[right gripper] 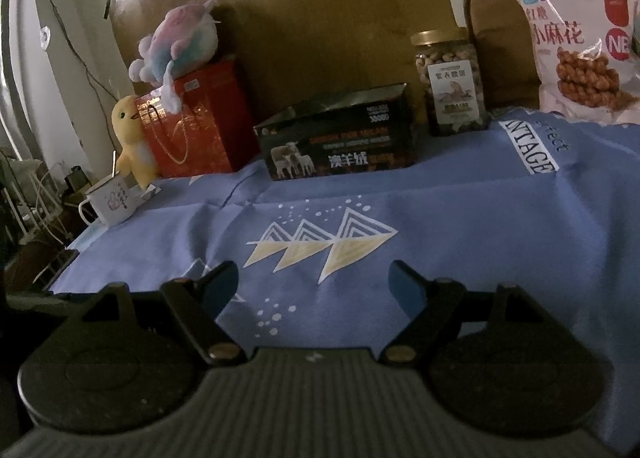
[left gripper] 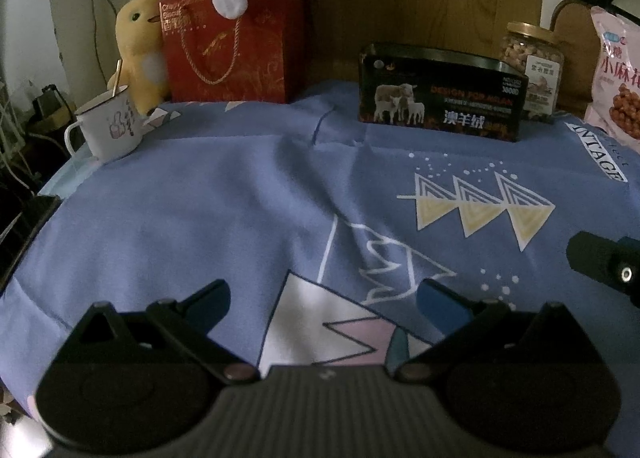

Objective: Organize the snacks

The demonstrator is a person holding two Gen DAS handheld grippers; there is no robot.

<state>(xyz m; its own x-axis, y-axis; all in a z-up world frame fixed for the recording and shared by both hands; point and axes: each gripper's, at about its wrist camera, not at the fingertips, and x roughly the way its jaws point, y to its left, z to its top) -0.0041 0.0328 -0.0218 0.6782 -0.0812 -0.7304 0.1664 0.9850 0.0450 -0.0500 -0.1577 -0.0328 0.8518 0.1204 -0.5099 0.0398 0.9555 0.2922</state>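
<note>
The pink snack bag [right gripper: 576, 45] stands upright at the table's far right corner, its right side cut off in both views; big characters 小麻花 and part of a red "NE" badge read, the small print does not. Just left of it the nut jar [right gripper: 452, 83], gold-lidded and upright, stands at the far edge with a label too small to read. The black box [right gripper: 340, 137] lies with its long axis along the far edge, front reading 澳羊绒 beside sheep (the orange line above blurs). The blue cloth [right gripper: 460, 225] shows "NTAGE", first letter hidden by a fold. Left gripper [left gripper: 323, 298] and right gripper [right gripper: 314, 282] hover over the cloth, jaws wide and empty.
</note>
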